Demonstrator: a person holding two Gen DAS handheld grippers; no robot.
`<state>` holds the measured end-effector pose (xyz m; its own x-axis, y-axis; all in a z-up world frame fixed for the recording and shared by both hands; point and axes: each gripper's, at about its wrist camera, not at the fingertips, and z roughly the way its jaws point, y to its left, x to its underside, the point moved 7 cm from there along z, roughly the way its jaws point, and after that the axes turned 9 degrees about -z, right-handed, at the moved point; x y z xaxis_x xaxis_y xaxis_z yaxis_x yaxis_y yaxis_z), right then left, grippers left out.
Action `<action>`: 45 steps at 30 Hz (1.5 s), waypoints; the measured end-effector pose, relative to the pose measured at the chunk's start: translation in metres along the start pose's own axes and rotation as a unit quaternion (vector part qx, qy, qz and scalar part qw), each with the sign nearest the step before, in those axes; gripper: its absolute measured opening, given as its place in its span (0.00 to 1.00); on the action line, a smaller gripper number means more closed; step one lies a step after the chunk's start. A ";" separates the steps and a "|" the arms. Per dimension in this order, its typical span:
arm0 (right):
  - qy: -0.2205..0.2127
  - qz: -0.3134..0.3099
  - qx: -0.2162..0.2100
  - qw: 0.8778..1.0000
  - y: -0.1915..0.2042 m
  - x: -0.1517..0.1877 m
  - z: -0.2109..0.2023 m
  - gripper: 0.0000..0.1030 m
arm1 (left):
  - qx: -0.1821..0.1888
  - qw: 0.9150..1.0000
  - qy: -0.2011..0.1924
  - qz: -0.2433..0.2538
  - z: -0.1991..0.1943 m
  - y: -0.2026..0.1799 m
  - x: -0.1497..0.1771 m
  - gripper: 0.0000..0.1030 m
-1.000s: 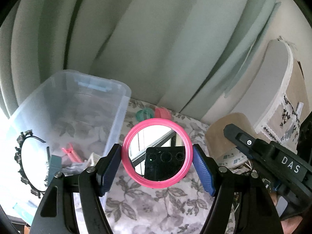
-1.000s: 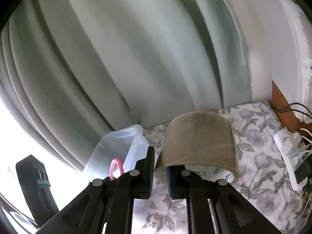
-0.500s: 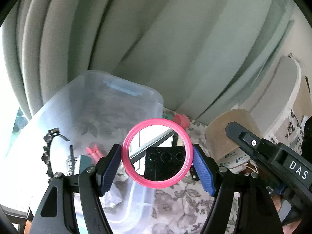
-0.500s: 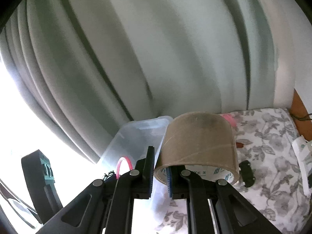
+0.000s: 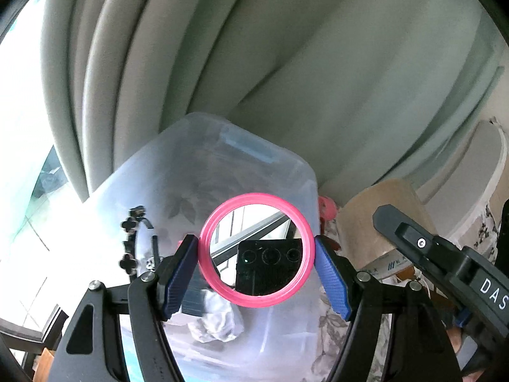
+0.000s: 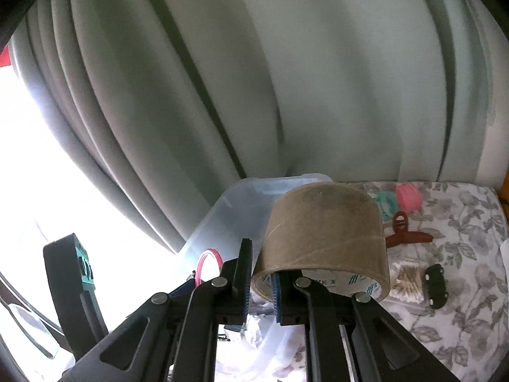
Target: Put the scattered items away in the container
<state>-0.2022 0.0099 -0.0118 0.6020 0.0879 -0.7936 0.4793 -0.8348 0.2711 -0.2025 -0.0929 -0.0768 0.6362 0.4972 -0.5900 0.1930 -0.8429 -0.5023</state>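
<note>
While my left gripper [image 5: 257,267] has its blue pads pressed against both sides of the pink-rimmed round mirror [image 5: 257,250], the left camera looks straight into the clear plastic bin [image 5: 222,172] behind it. From that side I can see what's already in there: a black ornate-framed mirror [image 5: 136,245] leaning at the left wall and some crumpled white stuff [image 5: 216,318] on the bottom. It also catches my right gripper's black body [image 5: 445,264] poking in from the right, with the tape roll just past the bin's right wall.

The right camera doesn't really show the inside of the bin, but it gets the tabletop the other one misses. My right gripper [image 6: 261,280] is pinching the wall of the brown tape roll [image 6: 324,229], one finger outside and one inside the core, holding it up just beside the bin's near right edge. On the floral tablecloth [image 6: 470,334] to the right there's a dark red hair claw [image 6: 404,230], a pink and a teal thing [image 6: 408,195] near the curtain [image 6: 286,63], a pack of cotton swabs [image 6: 408,281] and a small black item [image 6: 435,286] right next to it. The pink mirror shows edge-on at the left there, over the bin.
</note>
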 end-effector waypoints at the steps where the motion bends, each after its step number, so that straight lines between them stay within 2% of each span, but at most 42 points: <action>1: 0.002 -0.003 -0.002 1.000 0.003 0.000 0.002 0.12 | -0.002 1.000 0.000 -0.003 0.000 0.003 -0.001 0.72; 14: 0.028 -0.026 -0.018 0.999 0.030 0.007 0.025 0.12 | -0.024 0.999 -0.009 -0.032 0.002 0.044 -0.011 0.72; 26: 0.039 -0.051 -0.031 0.997 0.044 0.011 0.035 0.13 | -0.027 0.999 -0.008 -0.034 0.005 0.050 -0.012 0.72; 41: 0.051 -0.042 -0.026 0.997 0.043 0.017 0.048 0.12 | -0.048 0.998 -0.007 -0.027 0.012 0.055 -0.013 0.72; 45: 0.059 -0.032 -0.020 0.998 0.039 0.017 0.053 0.16 | -0.055 0.998 -0.005 -0.024 0.015 0.054 -0.013 0.72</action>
<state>-0.2072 -0.0498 -0.0440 0.6389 0.2061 -0.7412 0.5435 -0.8027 0.2453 -0.2113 -0.1422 -0.1059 0.6168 0.5387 -0.5739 0.3034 -0.8355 -0.4581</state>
